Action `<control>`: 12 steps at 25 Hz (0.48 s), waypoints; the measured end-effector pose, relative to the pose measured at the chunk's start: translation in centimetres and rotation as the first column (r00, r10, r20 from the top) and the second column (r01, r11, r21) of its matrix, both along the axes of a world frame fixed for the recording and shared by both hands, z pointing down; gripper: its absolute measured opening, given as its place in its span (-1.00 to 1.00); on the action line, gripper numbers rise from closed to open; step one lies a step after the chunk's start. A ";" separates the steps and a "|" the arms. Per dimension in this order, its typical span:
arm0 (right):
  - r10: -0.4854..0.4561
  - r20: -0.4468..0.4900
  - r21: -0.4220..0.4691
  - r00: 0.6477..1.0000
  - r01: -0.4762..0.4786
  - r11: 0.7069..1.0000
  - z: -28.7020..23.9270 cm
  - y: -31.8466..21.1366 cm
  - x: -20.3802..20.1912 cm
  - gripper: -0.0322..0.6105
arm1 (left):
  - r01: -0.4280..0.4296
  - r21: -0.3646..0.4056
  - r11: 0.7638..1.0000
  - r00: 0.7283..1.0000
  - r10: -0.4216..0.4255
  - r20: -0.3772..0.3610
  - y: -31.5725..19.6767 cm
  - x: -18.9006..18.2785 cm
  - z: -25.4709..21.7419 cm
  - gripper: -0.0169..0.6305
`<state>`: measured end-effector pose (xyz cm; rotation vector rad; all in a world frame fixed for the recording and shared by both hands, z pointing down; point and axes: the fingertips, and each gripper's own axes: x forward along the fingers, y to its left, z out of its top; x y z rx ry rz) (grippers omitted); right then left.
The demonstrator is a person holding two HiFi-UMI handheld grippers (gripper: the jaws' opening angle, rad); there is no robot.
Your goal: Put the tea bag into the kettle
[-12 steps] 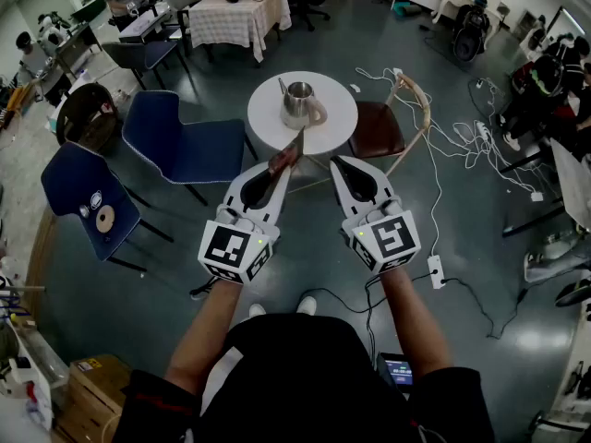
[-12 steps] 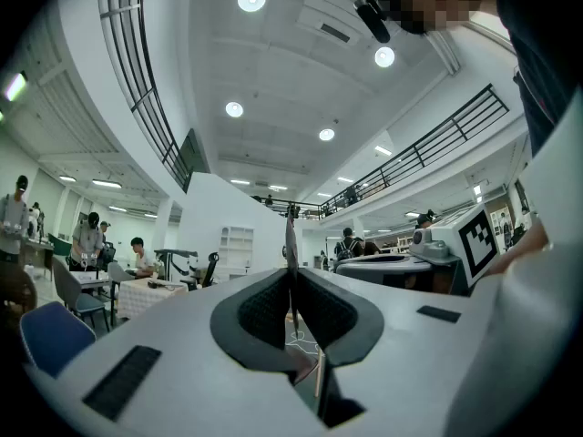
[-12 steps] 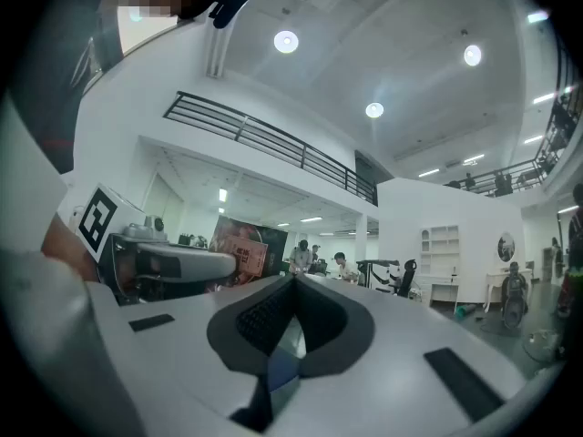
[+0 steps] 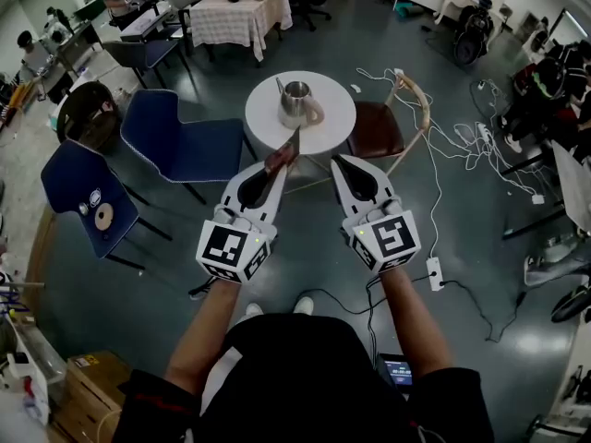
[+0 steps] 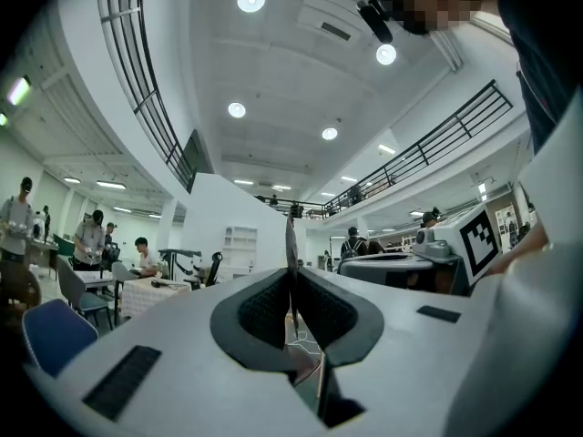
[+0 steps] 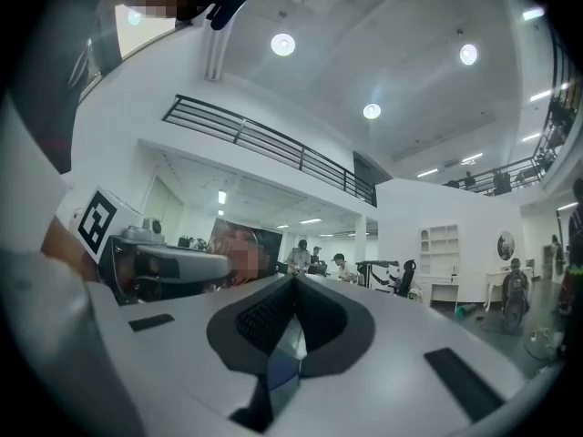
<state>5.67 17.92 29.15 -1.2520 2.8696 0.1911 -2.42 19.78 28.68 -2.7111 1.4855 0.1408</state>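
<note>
The tea bag (image 4: 284, 154) is pinched at the tip of my left gripper (image 4: 276, 171), whose jaws are pressed together on it; in the left gripper view I see it edge-on, a thin sheet (image 5: 291, 244) standing up from between the closed pads. It is held in the air at the near edge of the round white table (image 4: 340, 118), apart from the kettle (image 4: 297, 105); the kettle stands upright near the table's middle. My right gripper (image 4: 338, 162) is level with the left and just beside it; its jaws are closed tight with nothing between them. A blue chair (image 4: 180, 138) stands left of the table and a brown chair (image 4: 377, 129) right of it; cables (image 4: 462, 137) trail over the floor further right.
</note>
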 end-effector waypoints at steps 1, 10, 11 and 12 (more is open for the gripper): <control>-0.002 0.000 0.000 1.000 0.002 1.000 0.1 0.0 0.2 -0.85 | 0.002 -0.001 1.000 1.000 -0.002 0.002 0.0 0.1 0.1 -0.84; -0.022 0.031 -0.029 0.999 0.023 0.999 0.9 0.2 1.6 -0.85 | 0.027 -0.006 1.000 1.000 -0.027 0.002 0.6 1.1 0.6 -0.84; -0.023 0.022 -0.025 1.000 0.023 0.999 1.0 0.2 1.7 -0.85 | 0.030 -0.007 1.000 1.000 -0.030 0.001 0.6 1.2 0.6 -0.84; -0.022 0.009 -0.019 1.000 0.022 1.000 1.1 0.2 1.7 -0.85 | 0.032 -0.008 0.999 0.999 -0.032 0.002 0.6 1.3 0.7 -0.84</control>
